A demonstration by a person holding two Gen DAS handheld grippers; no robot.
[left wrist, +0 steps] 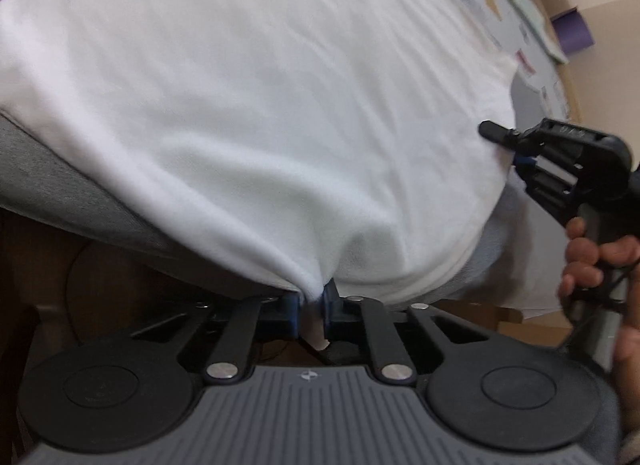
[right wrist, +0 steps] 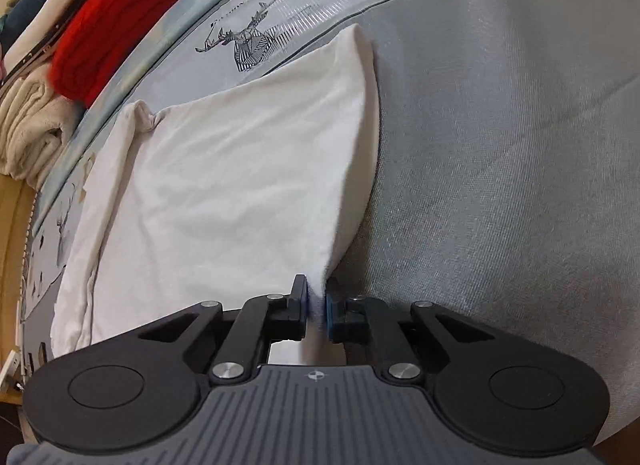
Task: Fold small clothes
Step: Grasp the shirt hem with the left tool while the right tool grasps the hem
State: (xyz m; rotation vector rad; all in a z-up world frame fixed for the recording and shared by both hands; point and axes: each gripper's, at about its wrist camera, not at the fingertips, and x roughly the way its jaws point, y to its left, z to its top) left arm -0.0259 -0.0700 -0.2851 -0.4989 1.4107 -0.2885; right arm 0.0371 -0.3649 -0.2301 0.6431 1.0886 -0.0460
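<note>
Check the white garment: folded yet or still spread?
Mid-fold. The white garment has its near edge pinched by both the left gripper and right gripper, with one layer doubled over along its left side.

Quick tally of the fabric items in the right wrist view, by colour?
White: 1, the white garment pinched in the jaws of the right gripper
Grey: 1, the grey cloth under it
Red: 1, the red folded piece in the pile
Cream: 1, the cream folded piece beside it
Total: 4; darker items behind the pile unclear.
</note>
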